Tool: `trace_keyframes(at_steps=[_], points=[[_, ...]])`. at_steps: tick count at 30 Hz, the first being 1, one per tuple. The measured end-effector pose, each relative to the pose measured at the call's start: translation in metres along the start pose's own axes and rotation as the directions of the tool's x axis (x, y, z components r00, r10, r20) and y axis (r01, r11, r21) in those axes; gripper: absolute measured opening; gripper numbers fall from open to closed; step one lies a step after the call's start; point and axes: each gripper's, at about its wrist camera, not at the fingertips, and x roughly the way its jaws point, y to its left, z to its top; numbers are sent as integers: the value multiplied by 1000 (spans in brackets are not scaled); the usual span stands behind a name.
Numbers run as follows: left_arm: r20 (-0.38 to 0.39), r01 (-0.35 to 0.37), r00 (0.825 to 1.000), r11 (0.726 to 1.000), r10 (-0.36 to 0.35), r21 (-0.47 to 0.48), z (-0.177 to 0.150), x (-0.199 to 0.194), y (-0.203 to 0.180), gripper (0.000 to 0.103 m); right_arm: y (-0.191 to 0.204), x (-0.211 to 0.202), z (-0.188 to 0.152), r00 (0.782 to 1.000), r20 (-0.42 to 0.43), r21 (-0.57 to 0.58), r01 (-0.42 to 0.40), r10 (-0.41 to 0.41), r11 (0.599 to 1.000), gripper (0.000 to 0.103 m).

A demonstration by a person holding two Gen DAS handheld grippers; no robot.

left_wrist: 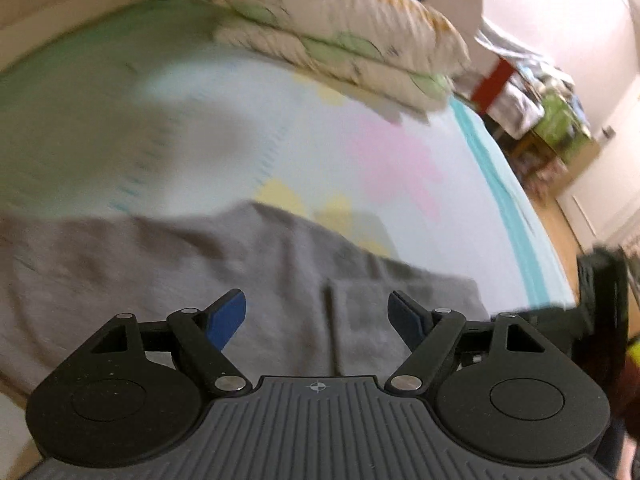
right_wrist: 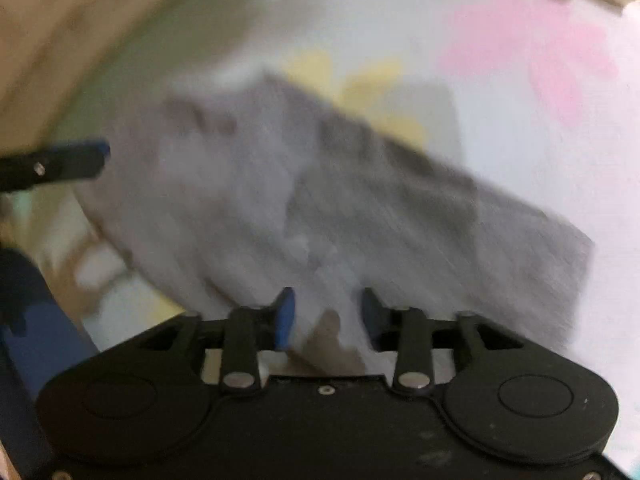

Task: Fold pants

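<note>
Grey pants (left_wrist: 224, 264) lie folded on a pastel-patterned bed sheet (left_wrist: 240, 120). My left gripper (left_wrist: 318, 314) is open and empty, just above the pants' near edge by a pocket seam. In the right wrist view the pants (right_wrist: 340, 200) form a blurred grey rectangle. My right gripper (right_wrist: 326, 316) is partly open over their near edge, with nothing between the pads. A finger of the left gripper (right_wrist: 72, 162) shows at the left edge of that view. The right gripper (left_wrist: 600, 300) shows dark at the right edge of the left wrist view.
Two stacked pillows (left_wrist: 340, 36) lie at the far end of the bed. A wooden bed frame (left_wrist: 60, 8) runs along the left. Beyond the bed's right edge are a wooden floor (left_wrist: 568, 232) and cluttered boxes and bags (left_wrist: 536, 108).
</note>
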Motion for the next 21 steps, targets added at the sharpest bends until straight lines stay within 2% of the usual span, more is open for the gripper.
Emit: trace_keyframes(at_steps=[3, 5, 7, 8, 10, 13, 15, 17, 19, 21], points=[[23, -52, 998, 998, 52, -18, 4, -15, 20, 77, 21, 14, -11, 998, 65, -1, -15, 15, 1000, 39], [31, -85, 996, 996, 86, -37, 1, -18, 32, 78, 36, 32, -22, 999, 47, -24, -6, 7, 1000, 38], [28, -92, 995, 993, 94, -73, -5, -21, 47, 79, 42, 49, -37, 1000, 2, -38, 2, -2, 999, 39], [25, -91, 995, 992, 93, -88, -7, -23, 52, 79, 50, 48, -46, 999, 36, -65, 32, -29, 997, 40], [15, -79, 997, 989, 81, -127, -10, -21, 59, 79, 62, 43, -50, 998, 42, -152, 61, -55, 986, 42], [58, -72, 995, 989, 80, -127, -8, -16, 59, 79, 64, 35, -41, 997, 82, -135, 15, -4, 991, 39], [80, -59, 994, 988, 72, -146, -9, -10, 62, 79, 68, 28, -29, 986, 164, -138, 31, -8, 990, 38], [87, -50, 994, 985, 65, -165, -12, -1, 66, 79, 68, 22, -14, 967, 256, -138, 36, 1, 990, 38], [65, -50, 996, 984, 62, -169, -15, 8, 70, 79, 71, 33, 7, 954, 301, -118, 19, 17, 993, 34], [69, -37, 996, 982, 50, -184, -16, 10, 75, 79, 69, 44, 27, 944, 328, -99, 6, 27, 995, 24]])
